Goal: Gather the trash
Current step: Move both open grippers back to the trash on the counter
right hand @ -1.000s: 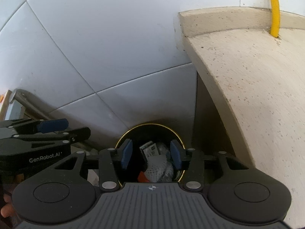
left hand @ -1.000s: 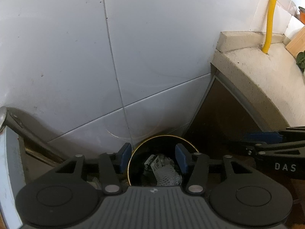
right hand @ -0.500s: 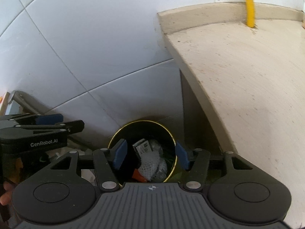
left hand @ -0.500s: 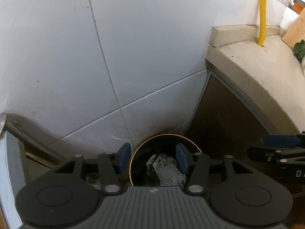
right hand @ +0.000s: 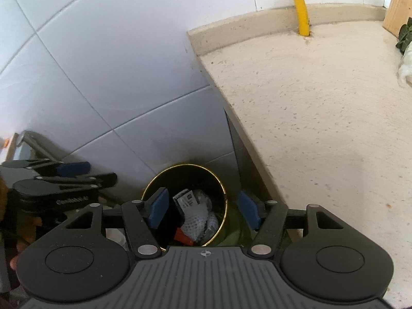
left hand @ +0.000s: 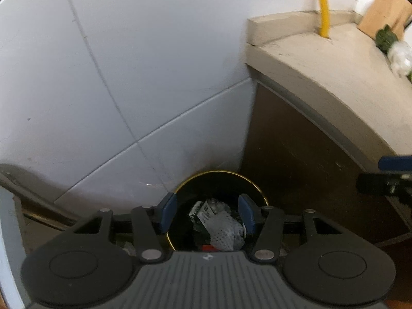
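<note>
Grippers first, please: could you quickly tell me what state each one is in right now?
Left gripper: open, holding nothing, above the trash bin.
Right gripper: open, jaws have just been widening, nothing between them.

The left gripper (left hand: 207, 215), black with blue pads, hangs at six o'clock with its jaws parted and nothing between them, above a round black bin with a gold rim (left hand: 253, 186). Inside lies crumpled white netted packaging (left hand: 224, 234). At two o'clock, a beige speckled stone counter (left hand: 322, 69) bears a yellow pipe (left hand: 323, 7). The right gripper's blue-tipped fingers (left hand: 394, 162) show at three o'clock.
</note>
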The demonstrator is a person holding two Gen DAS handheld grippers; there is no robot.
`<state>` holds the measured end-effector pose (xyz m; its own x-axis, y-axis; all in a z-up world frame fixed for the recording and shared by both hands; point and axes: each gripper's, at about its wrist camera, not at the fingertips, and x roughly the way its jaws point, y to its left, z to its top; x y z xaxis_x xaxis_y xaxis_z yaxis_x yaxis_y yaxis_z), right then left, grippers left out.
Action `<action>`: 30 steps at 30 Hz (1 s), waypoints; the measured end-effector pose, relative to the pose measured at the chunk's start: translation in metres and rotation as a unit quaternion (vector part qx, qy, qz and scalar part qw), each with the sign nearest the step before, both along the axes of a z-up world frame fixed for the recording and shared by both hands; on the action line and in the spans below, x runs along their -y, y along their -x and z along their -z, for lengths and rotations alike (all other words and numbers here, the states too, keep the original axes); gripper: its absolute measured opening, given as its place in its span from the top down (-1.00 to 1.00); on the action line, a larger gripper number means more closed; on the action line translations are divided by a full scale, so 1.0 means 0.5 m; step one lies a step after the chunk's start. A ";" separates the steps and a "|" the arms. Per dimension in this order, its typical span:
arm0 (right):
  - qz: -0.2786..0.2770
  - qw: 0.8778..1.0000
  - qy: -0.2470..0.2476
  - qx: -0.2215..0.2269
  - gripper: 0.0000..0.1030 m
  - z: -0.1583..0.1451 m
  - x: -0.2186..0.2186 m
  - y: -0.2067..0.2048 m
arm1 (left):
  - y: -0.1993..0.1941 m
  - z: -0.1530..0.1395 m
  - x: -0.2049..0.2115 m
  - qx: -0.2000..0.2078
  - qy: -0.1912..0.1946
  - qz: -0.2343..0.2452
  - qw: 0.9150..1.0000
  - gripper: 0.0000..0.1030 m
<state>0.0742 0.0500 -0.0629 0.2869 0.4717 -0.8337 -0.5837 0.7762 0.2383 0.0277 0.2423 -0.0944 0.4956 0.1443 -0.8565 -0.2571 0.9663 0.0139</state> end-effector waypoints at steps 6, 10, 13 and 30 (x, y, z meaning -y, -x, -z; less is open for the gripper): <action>0.003 1.000 -0.023 0.016 -0.35 -0.048 0.048 0.006 | 0.001 -0.014 0.054 0.003 -0.003 0.026 1.000 0.01; 0.009 0.999 -0.036 0.025 -0.38 -0.074 0.084 0.010 | -0.005 -0.031 0.095 0.006 0.003 0.045 0.999 0.01; 0.017 0.998 -0.043 0.033 -0.43 -0.090 0.115 0.013 | -0.012 -0.053 0.128 0.016 0.003 0.064 0.998 0.00; 0.170 0.979 -0.044 0.101 -0.51 -0.153 0.365 0.024 | -0.064 -0.159 0.314 0.076 0.003 0.209 0.975 -0.15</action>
<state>0.0621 -0.1327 0.0136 0.5948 0.3870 -0.7046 -0.3368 0.9158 0.2186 0.0597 0.0854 -0.0149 0.6315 -0.1018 -0.7686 0.1603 0.9871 0.0010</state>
